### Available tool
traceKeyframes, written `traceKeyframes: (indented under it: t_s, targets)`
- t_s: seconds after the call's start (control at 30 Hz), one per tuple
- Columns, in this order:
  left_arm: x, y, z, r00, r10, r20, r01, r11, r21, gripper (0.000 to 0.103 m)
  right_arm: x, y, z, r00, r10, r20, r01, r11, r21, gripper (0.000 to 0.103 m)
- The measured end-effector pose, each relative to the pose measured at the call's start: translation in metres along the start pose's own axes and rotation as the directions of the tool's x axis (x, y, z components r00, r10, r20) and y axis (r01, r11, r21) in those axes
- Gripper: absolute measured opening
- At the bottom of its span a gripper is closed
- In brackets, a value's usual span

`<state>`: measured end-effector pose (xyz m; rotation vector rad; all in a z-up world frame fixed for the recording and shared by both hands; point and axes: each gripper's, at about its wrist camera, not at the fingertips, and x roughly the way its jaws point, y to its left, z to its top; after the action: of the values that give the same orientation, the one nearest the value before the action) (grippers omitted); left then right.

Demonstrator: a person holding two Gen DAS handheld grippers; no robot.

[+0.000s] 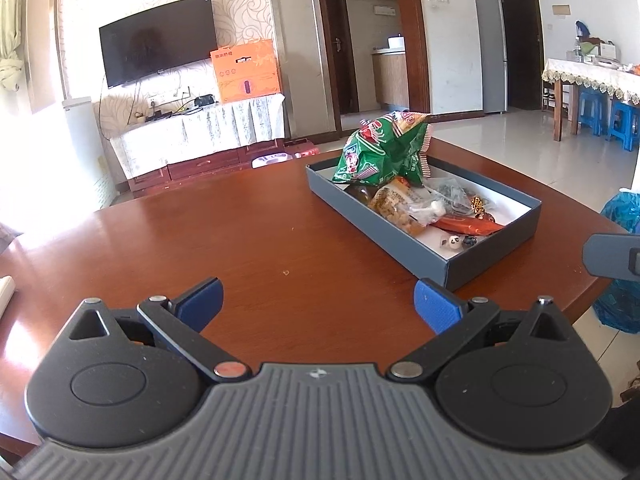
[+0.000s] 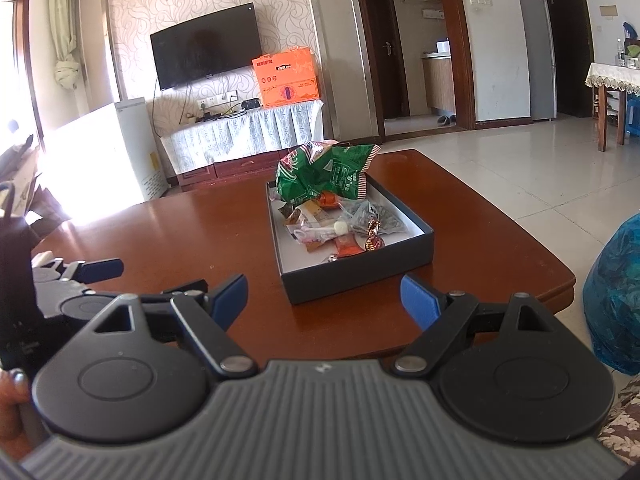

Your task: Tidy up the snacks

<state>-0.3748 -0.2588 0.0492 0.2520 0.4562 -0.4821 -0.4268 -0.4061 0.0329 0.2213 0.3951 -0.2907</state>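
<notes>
The snack box [image 2: 356, 256] sits on the bench [image 2: 180, 232], long axis running away, straight ahead of the released, empty right gripper [image 2: 322, 298], nearer it than the equally released left gripper [image 1: 318, 306].

Both wrist cams look fwd over the table [image 1: 240, 232], sharing snack box [image 2: 360, 276] & TV wall.

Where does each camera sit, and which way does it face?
Left wrist: on the left gripper, low over the wooden table, facing the snack box and TV; its own open fingers show.
Right wrist: on the right gripper, facing likewise; open fingers, left gripper and a hand show.
Shared: table, box, green bag, TV.
</notes>
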Motion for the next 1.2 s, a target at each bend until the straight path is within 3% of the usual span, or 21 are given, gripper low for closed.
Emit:
traceKeyframes:
  t_s: [1.2]
  targets:
    - [0.0048,0.0011,-0.001,1.0,0.019,-0.012,-0.018,1.0,0.007,0.103,0.0004,0.0049,-0.0009,1.0,0.0,-0.017,-0.001,0.999,-0.032,0.085]
